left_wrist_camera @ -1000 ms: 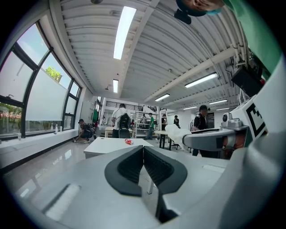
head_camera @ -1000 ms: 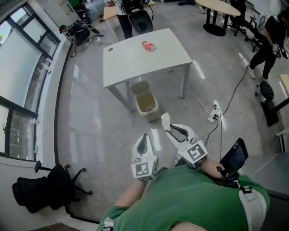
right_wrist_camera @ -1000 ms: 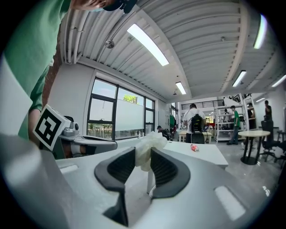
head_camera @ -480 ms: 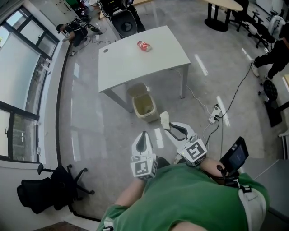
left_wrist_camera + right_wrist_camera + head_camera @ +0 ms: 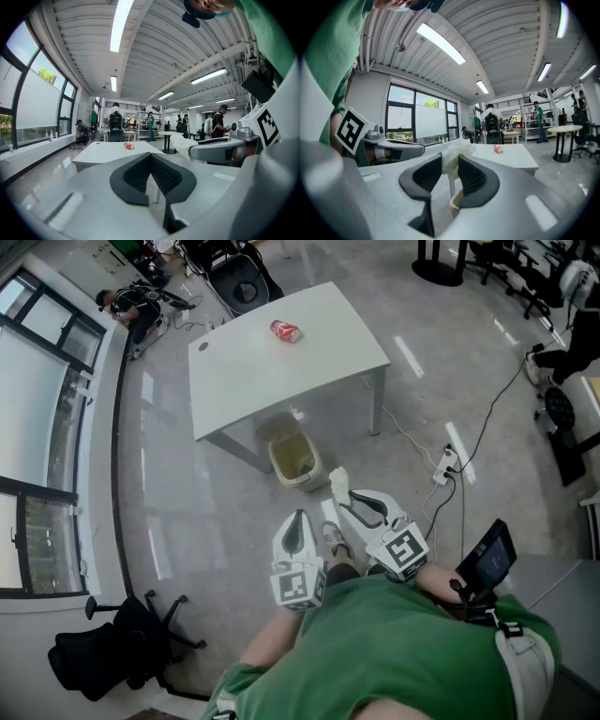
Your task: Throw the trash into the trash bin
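Trash, a crumpled white paper wad (image 5: pixel 339 486), sits pinched in the white right gripper (image 5: pixel 345 504) in the head view. It is near the beige plastic trash bin (image 5: pixel 296 461), but not over it. If it is let go now, it will likely land on the floor beside the bin.

In the left gripper view, the white left gripper (image 5: pixel 150 157) is closed on nothing.

In the right gripper view, the wad pokes out above the jaws. Only a small bit looks held, so it may slip out before it gets to the bin.

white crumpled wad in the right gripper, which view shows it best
The right gripper view: the white wad is close up, pinched between the right gripper's jaws. The head view shows it small, from above, at that gripper's tip. The left gripper view shows only a pale lump at the side.
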Available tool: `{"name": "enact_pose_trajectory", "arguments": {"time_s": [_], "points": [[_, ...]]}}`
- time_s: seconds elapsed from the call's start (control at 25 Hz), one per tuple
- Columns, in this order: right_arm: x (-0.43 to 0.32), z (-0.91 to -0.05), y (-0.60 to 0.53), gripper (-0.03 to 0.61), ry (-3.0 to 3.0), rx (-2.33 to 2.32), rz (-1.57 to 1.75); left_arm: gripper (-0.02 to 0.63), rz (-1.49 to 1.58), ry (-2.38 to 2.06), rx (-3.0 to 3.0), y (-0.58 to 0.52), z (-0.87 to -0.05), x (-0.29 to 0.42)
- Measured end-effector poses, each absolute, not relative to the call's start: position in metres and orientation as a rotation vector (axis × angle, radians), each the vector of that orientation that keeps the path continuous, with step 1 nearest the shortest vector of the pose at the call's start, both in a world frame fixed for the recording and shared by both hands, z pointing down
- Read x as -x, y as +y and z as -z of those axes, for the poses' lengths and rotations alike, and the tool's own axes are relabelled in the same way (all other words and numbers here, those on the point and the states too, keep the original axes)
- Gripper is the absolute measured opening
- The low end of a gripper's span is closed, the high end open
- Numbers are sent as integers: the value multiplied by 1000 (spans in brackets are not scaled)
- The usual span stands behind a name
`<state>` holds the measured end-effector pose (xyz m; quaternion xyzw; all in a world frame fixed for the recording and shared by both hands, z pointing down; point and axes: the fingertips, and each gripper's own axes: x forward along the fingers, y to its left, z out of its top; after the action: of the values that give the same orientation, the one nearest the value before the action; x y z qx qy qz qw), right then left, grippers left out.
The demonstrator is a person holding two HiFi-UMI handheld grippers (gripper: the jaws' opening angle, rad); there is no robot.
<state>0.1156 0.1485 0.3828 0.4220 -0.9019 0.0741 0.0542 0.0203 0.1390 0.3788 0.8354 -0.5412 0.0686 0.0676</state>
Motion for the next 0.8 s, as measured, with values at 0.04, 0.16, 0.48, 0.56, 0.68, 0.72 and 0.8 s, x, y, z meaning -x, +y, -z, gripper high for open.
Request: {"name": "enact_pose_trajectory", "arguments": {"time_s": [0.04, 0.16, 0.48, 0.56, 0.68, 0.72, 0.8], "points": [[-114, -383, 145, 109, -2735, -1287, -224, 6, -208, -1624, -2523, 135, -380, -20], [-108, -385, 128, 109, -2714, -1285, -211, 6, -221, -1613, -2537, 115, -381, -15], [-86, -382, 72, 109, -2674, -1273, -166, 5, -229, -1650, -2562, 52, -378, 10], [-77, -380, 58, 109, -2670, -1273, -158, 5, -218, -1677, -2566, 36, -375, 20], [-65, -376, 40, 109, -2666, -1279, -155, 5, -179, -1657, -2554, 18, -379, 32], [-61, -376, 35, 109, -2663, -1280, -156, 5, -160, -1639, -2557, 12, -381, 35], [-54, -375, 23, 109, -2653, -1297, -165, 5, -147, -1600, -2573, 0, -384, 40]]}}
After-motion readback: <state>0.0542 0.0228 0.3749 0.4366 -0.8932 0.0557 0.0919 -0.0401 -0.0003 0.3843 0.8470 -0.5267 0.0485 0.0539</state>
